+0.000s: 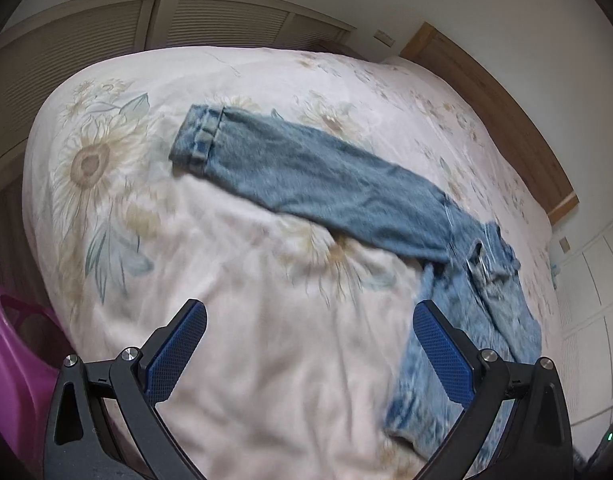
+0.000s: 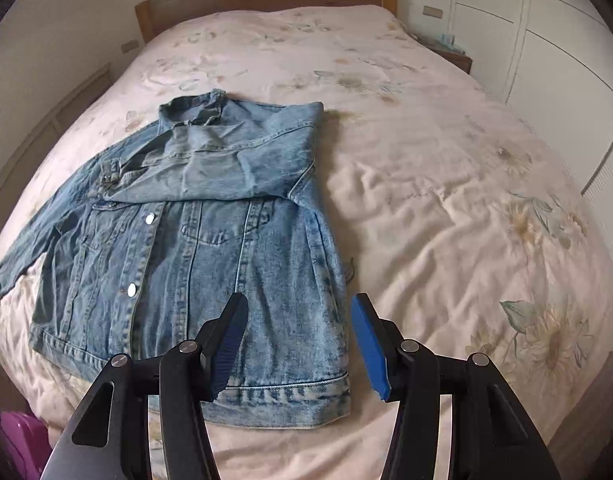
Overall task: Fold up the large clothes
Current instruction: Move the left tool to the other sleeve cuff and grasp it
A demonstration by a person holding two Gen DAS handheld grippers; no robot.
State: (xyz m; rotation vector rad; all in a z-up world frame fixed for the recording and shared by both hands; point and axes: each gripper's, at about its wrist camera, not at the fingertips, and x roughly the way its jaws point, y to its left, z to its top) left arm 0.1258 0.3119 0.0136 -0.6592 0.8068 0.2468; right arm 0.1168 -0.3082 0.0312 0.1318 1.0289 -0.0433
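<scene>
Right wrist view: a faded blue denim jacket [image 2: 194,264] lies front-up on a bed with a pale floral cover [image 2: 446,208], one sleeve folded across its chest, the other stretched out sideways. The right hand-held gripper [image 2: 298,344] hovers over its hem, jaws apart, empty. The left hand-held gripper [image 1: 310,354] hangs beside the outstretched sleeve, jaws wide, empty.

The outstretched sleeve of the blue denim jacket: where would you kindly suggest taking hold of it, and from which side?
Probably grip the outstretched sleeve at its doubled cuff, the free end lying flat on the floral bedspread. Come in from beyond the cuff along the sleeve with the open left hand-held gripper, one finger slipping beneath.
</scene>
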